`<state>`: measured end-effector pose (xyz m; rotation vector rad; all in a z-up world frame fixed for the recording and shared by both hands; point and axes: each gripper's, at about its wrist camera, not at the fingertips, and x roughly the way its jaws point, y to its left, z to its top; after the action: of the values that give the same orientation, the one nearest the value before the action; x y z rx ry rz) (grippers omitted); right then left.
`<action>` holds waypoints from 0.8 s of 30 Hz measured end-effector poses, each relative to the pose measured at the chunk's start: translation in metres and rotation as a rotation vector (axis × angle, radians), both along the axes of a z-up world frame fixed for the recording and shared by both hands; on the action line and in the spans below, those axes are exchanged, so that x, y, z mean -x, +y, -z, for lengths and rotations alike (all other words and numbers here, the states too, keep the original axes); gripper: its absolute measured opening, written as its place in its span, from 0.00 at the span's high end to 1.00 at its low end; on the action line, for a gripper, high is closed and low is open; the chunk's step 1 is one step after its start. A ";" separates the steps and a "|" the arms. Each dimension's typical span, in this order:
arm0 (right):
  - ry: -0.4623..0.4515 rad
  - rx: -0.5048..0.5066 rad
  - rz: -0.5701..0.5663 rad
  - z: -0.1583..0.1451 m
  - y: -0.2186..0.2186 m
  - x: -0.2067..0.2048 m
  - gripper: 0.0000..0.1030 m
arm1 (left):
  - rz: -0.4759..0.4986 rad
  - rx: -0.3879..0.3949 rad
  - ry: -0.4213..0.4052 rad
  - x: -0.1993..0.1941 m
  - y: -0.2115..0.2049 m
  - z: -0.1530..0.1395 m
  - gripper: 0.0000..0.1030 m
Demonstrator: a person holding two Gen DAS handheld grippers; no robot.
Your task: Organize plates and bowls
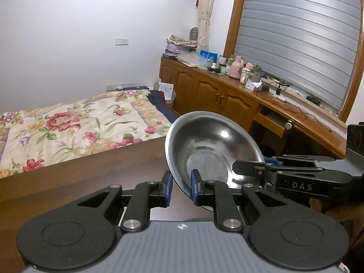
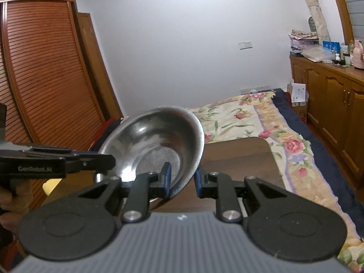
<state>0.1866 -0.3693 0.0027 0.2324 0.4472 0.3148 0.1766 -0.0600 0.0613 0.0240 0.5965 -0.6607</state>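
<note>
A steel bowl (image 1: 211, 145) is held tilted in the air above a dark wooden table (image 1: 113, 175). My left gripper (image 1: 181, 187) has the bowl's near rim between its blue pads, with a gap showing at the left pad. My right gripper (image 2: 182, 180) straddles the opposite rim (image 2: 159, 141), also with a gap at one pad. Each gripper shows in the other's view, reaching in at the bowl's side: the right one in the left wrist view (image 1: 273, 170), the left one in the right wrist view (image 2: 68, 161).
A bed with a floral cover (image 1: 75, 125) lies beyond the table (image 2: 238, 159). A wooden cabinet counter (image 1: 227, 91) with bottles and clutter runs under the window. A louvred wooden wardrobe (image 2: 45, 79) stands on the left in the right wrist view.
</note>
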 end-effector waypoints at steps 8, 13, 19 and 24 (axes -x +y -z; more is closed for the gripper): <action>0.018 0.001 -0.043 0.008 0.014 0.009 0.77 | -0.014 0.006 0.013 0.017 0.020 0.011 0.82; 0.038 -0.006 -0.059 0.016 0.021 0.014 0.77 | -0.023 0.003 0.016 0.028 0.024 0.020 0.82; 0.066 -0.010 -0.065 0.025 0.025 0.020 0.77 | -0.027 0.003 0.017 0.040 0.027 0.032 0.81; 0.089 -0.007 -0.074 0.032 0.028 0.027 0.77 | -0.032 -0.003 0.021 0.050 0.028 0.045 0.81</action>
<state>0.1601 -0.3417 -0.0290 0.2381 0.5431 0.3798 0.1266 -0.0315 0.0164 0.0104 0.6166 -0.6299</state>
